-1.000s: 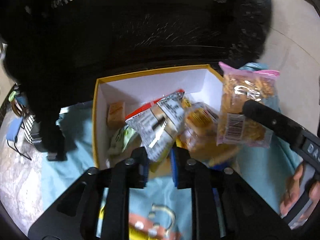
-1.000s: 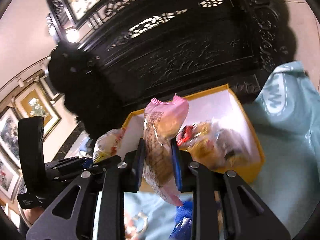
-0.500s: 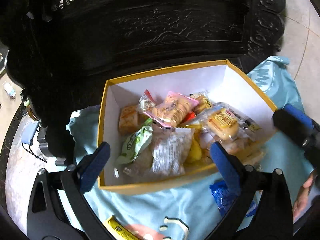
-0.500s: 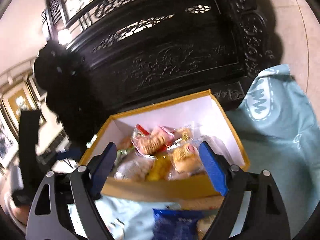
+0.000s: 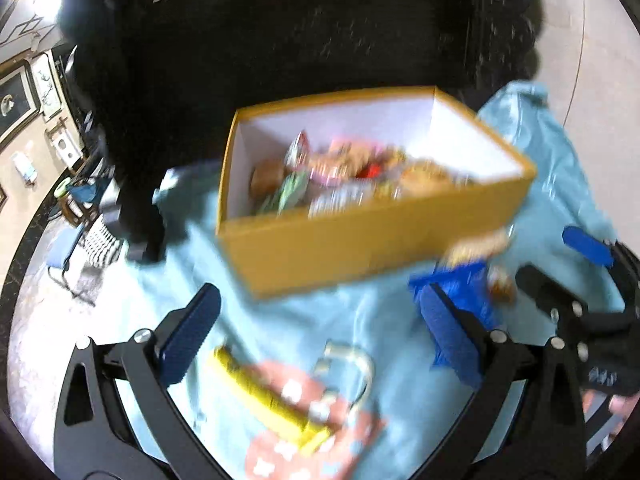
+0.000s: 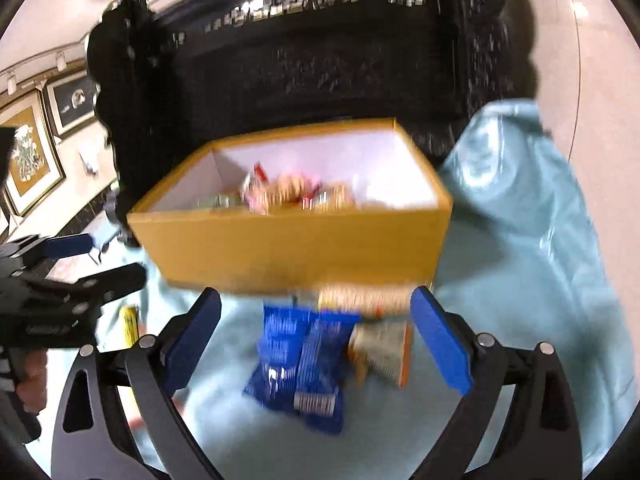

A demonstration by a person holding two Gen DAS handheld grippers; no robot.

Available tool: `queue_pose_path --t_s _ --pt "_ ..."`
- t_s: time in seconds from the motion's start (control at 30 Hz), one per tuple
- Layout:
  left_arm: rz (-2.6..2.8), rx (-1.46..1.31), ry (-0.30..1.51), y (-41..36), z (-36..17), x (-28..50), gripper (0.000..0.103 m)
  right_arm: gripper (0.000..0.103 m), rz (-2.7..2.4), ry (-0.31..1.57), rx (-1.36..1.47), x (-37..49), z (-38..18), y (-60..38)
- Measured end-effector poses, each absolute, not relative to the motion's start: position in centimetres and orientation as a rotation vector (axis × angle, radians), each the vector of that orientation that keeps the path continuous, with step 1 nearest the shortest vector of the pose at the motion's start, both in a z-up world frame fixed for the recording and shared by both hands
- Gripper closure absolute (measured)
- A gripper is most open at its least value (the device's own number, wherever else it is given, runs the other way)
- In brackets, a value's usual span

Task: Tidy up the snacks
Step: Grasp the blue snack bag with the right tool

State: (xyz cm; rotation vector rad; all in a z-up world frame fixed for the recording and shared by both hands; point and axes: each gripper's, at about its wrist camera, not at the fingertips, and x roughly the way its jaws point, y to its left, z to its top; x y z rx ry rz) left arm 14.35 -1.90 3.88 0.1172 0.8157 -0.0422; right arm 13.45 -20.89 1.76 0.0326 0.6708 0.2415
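A yellow cardboard box with a white inside holds several snack packets. My left gripper is open and empty, low over the light blue cloth in front of the box. A long yellow snack lies between its fingers. My right gripper is open and empty, above a blue packet and an orange-and-white packet that lie on the cloth against the box front. The blue packet also shows in the left wrist view.
A dark carved wooden cabinet stands right behind the box. A pink patterned item and a white ring lie on the cloth near my left gripper. The light blue cloth extends to the right. Framed pictures hang at the left.
Both grippers let their packets go into the box, opened, and have pulled back and down toward the cloth in front of the box.
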Motion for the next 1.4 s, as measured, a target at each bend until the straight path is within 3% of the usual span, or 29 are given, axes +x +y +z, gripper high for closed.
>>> queue_pose_path --t_s 0.2,0.67,0.8,0.87,1.1,1.37,1.4 --pt "-0.008 0.065 0.879 0.2 0.8 11.3 0.002 0.007 0.237 0.767 -0.01 12.7 -2.3 -19.4" --pt "0.006 0.016 0.932 2.3 -2.0 9.9 0.002 0.007 0.163 0.878 -0.093 15.7 -5.7 -16.5" --pt "0.01 0.025 0.943 2.6 -2.2 9.7 0.002 0.037 0.172 0.91 -0.098 16.8 -6.5 -16.2" --pt "0.019 0.026 0.944 3.0 -2.3 9.4 0.002 0.043 0.185 0.89 -0.081 16.2 -5.9 -16.7" --pt "0.069 -0.028 0.983 4.8 -3.5 9.5 0.002 0.043 0.315 0.836 0.193 13.5 -3.6 -20.9" --pt "0.075 -0.031 1.04 3.9 -5.8 10.8 0.002 0.043 0.379 0.817 0.2 12.5 -3.7 -20.9" --pt "0.081 -0.04 1.039 3.9 -5.8 11.1 0.007 0.043 0.389 0.813 0.2 12.3 -3.8 -20.8"
